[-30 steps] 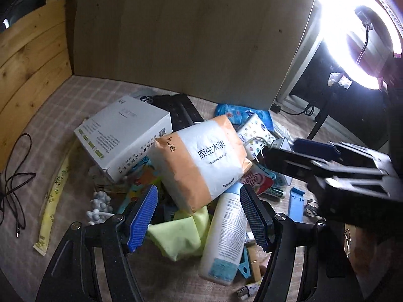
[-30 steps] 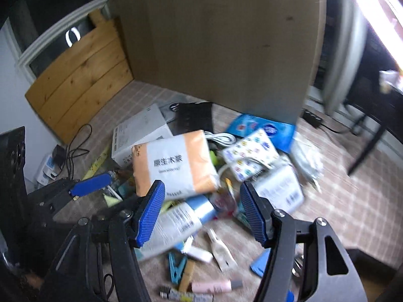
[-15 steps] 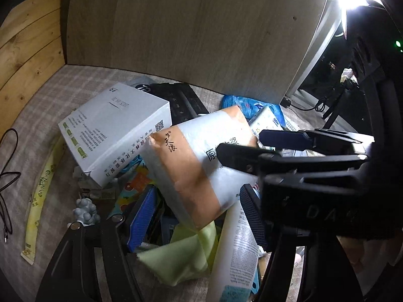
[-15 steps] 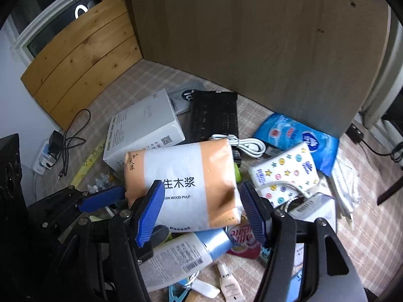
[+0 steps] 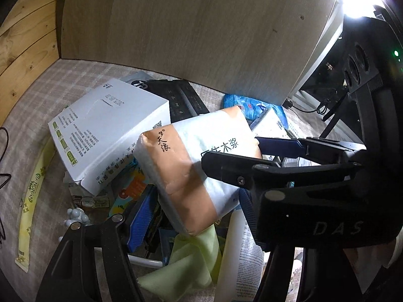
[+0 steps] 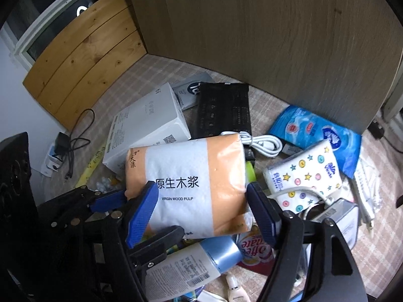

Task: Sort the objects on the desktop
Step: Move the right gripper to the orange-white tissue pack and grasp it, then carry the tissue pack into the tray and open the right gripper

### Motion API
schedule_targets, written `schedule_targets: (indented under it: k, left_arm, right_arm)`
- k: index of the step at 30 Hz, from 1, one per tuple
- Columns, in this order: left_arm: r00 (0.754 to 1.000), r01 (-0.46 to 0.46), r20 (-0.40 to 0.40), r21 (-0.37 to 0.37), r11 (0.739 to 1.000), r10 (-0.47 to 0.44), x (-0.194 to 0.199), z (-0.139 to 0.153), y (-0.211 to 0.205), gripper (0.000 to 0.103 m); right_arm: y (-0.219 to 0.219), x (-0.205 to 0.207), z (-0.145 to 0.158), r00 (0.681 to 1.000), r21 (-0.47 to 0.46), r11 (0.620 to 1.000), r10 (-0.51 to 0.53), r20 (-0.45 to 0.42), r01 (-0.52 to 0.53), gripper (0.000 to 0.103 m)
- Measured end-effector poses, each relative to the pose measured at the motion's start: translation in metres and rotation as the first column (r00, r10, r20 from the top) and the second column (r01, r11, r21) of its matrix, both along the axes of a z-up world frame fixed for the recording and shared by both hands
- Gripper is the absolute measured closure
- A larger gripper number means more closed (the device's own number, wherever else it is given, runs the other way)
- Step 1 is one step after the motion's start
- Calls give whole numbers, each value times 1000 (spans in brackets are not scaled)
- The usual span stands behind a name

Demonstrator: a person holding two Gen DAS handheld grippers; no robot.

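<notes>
Barely started: my right tongs [image 6: 201, 211] gape around the tissue pack [image 6: 191, 181] atop the pile at twelve o'clock, not yet clenched. My left tongs [image 5: 194, 216] gape too. Everything on the worktop [image 6: 156, 73] remains unsorted.

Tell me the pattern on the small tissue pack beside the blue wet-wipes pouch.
White tissue pack with coloured stars and buttons; clearest in the right wrist view.

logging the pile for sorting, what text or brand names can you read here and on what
"原生木浆" and "VIRGIN WOOD PULP": orange and white tissue pack
"DAS": body of the right gripper
"NONAN": yellow strip
"ffee mate", partly hidden: red and white packet
White box, white bottle, black pack, blue wipes pack, star-print tissue pack: print too small or blurred to read.
</notes>
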State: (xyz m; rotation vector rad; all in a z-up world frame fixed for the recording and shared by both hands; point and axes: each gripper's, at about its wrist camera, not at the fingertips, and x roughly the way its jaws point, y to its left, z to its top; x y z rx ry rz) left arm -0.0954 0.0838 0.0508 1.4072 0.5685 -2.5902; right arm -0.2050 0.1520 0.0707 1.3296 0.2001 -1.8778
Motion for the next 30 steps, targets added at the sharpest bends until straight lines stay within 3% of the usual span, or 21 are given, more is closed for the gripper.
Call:
schedule_targets:
  k: [15,25,30]
  left_arm:
    - [996,44,-80,-44,998,-48,11,46,19,39]
    - [974,187,-114,-69,980,-194,16,74,84,39]
    - [941,309,-119,-79,948,-317,15,80,136,38]
  right_arm:
    - [31,26,42,996,-87,993,-78,-48,74,32]
    - [101,51,77,970,-96,974,-213,-113,203,32]
    - [155,66,84,941,-102,948,-312,-128,300,32]
